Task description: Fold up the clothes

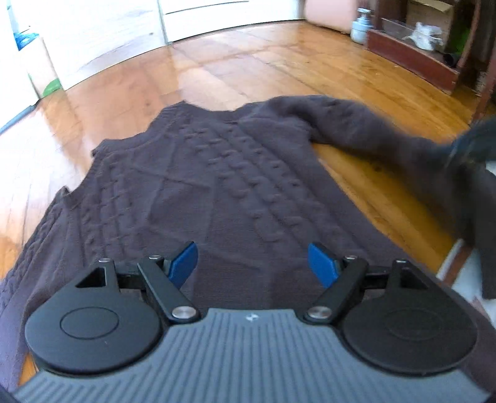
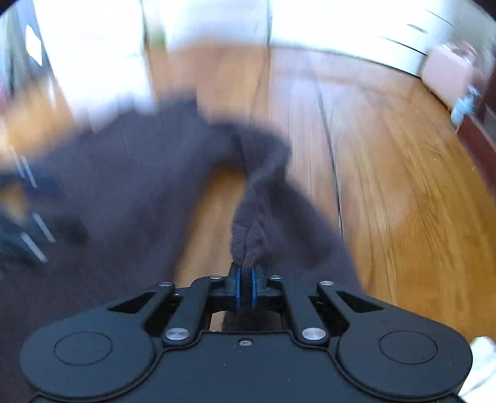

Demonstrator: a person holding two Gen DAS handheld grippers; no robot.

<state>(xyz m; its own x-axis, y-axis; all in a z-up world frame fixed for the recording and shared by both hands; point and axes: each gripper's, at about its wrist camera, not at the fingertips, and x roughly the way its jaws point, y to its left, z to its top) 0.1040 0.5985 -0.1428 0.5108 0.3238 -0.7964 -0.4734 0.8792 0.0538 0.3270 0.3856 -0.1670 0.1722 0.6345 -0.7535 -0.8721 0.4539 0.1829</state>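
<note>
A dark brown cable-knit sweater [image 1: 192, 173] lies spread flat on the wooden floor [image 1: 235, 65]. My left gripper [image 1: 252, 263] hovers over its lower body, blue pads wide apart and nothing between them. One sleeve [image 1: 365, 124] stretches off to the right toward a blurred dark shape at the frame edge. In the right wrist view my right gripper [image 2: 245, 288] is shut on the end of that sleeve [image 2: 260, 192], the knit pinched between the blue pads and lifted off the floor [image 2: 403, 192]. The sweater's body [image 2: 117, 173] lies blurred to the left.
White cabinets [image 1: 102, 37] line the far wall. A dark red wooden shelf unit [image 1: 415, 59] stands at the right with a small grey object [image 1: 361, 26] beside it. A pink box [image 2: 446, 74] sits by the wall. Bare floor surrounds the sweater.
</note>
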